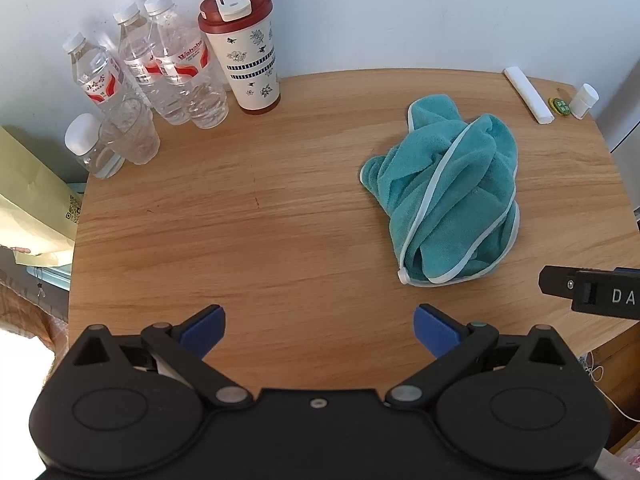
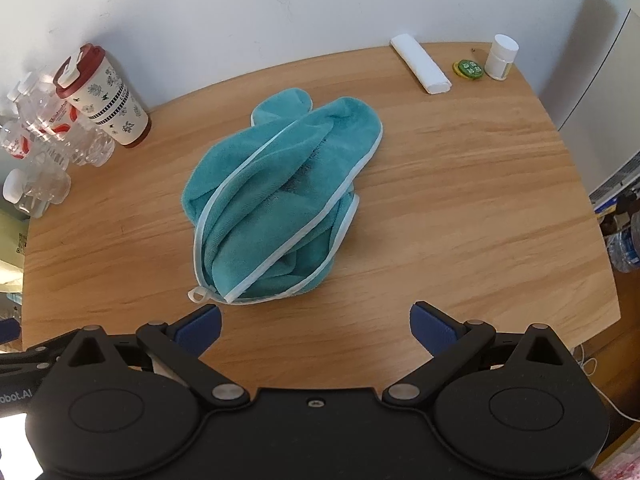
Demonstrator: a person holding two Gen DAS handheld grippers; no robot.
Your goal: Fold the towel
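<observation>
So the teal towel (image 2: 276, 200) is just sitting in a crumpled heap on the wooden table (image 2: 480, 208), a bit right of the middle, nothing touching it. Looks like plush microfiber: soft, light and floppy, so I reckon it'll sag and drag the moment one end gets lifted. No stiffness to help at all. The pale trim around the edge is the useful bit, since it shows where the real edges run. There's a little hanging loop (image 2: 197, 294) at the near end, which probably marks a corner, so I'd pinch the trim right by it and hunt for a second corner to spread it flat first.

Both tongs are released, jaws spread wide, holding nothing. The right gripper (image 2: 316, 322) hovers just short of the towel's near end. The left gripper (image 1: 320, 326) hangs over bare table, with the towel off to its right.
</observation>
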